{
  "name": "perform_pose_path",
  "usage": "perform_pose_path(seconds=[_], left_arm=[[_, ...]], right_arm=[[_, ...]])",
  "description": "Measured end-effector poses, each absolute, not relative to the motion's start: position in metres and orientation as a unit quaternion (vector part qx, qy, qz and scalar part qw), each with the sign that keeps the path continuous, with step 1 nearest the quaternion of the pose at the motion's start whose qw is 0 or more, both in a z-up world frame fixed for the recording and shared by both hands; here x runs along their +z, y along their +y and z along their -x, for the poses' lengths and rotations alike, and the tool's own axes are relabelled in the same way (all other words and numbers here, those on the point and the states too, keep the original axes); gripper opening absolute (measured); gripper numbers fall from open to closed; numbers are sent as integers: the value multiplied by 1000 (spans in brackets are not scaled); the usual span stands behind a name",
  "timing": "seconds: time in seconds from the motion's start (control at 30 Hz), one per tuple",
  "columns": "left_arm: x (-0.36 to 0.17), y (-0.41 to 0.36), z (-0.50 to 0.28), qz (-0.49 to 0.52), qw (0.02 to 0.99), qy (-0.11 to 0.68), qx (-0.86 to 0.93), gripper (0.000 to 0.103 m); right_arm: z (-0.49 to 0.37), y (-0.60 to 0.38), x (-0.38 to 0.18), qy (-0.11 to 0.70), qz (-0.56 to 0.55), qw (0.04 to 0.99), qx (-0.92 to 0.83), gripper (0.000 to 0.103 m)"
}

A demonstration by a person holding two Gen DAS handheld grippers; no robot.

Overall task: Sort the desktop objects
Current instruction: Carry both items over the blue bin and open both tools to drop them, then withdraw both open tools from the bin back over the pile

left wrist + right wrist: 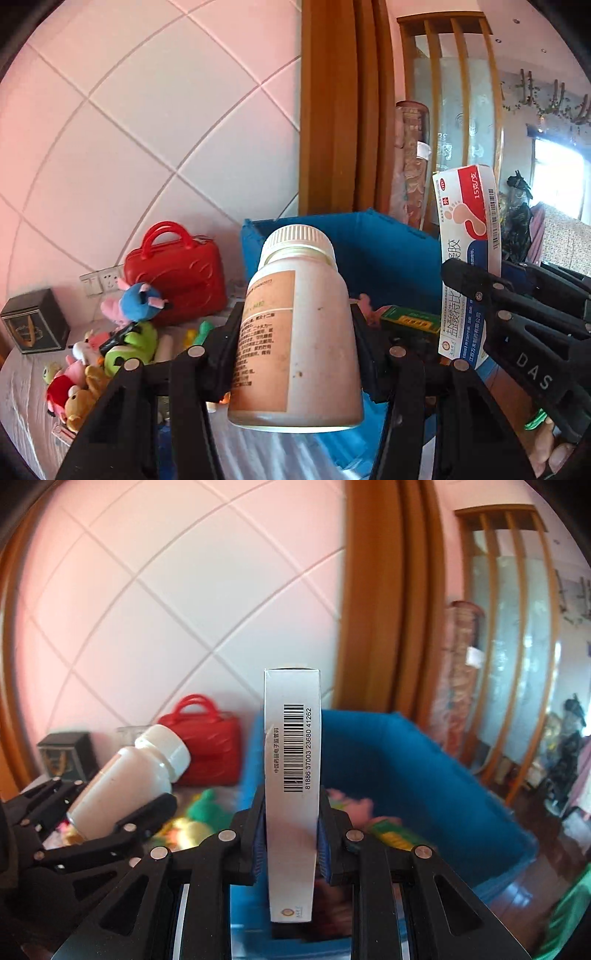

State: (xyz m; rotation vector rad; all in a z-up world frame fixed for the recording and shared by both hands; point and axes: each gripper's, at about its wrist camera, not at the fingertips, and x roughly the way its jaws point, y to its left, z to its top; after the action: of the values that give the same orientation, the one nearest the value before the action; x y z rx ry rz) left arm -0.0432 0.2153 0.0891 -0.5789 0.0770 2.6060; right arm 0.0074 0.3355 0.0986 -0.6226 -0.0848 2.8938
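Note:
My left gripper (295, 314) is shut on a white pill bottle (299, 332) with a tan label, cap pointing up and away. In the right wrist view that bottle (125, 779) shows at the left, held in the left gripper (110, 805). My right gripper (291, 797) is shut on a white medicine box (291, 775), held edge-on with its barcode facing me. The left wrist view shows the same box (467, 258) with a red foot print, clamped in the right gripper (472, 280). Both are raised in front of a blue bin (388, 258) (424, 768).
A red toy handbag (177, 273) (210, 746) stands against the tiled wall beside the bin. Several plush toys (110, 343) lie on the table at the left, with a dark box (35, 321) behind them. A green box (410, 319) lies inside the bin. A wooden door frame (343, 110) rises behind.

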Motion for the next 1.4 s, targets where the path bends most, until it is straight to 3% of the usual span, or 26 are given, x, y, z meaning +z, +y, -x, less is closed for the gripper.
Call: perform_pose_path(seconds=[0.3, 0.57, 0.63, 0.67, 0.7, 0.8, 0.93, 1.4], left_arm=[[87, 339, 41, 227, 260, 54, 937, 52], [70, 376, 50, 252, 261, 83, 928, 52], [66, 382, 51, 256, 259, 93, 927, 58], [64, 384, 50, 257, 255, 97, 927, 71], [63, 384, 51, 256, 249, 100, 929, 73], [62, 381, 52, 256, 245, 95, 930, 80], [61, 376, 55, 265, 244, 92, 928, 80], [65, 341, 38, 268, 245, 101, 926, 80]], right_arm=[[-8, 442, 97, -55, 216, 159, 962, 23], [8, 489, 77, -55, 237, 181, 953, 23], [8, 493, 71, -58, 246, 192, 948, 29], [9, 495, 69, -59, 249, 197, 946, 47], [11, 501, 67, -57, 249, 199, 946, 71], [8, 509, 66, -55, 241, 220, 944, 95], [2, 516, 67, -43, 237, 215, 947, 103], [-17, 507, 65, -29, 253, 197, 947, 103]])
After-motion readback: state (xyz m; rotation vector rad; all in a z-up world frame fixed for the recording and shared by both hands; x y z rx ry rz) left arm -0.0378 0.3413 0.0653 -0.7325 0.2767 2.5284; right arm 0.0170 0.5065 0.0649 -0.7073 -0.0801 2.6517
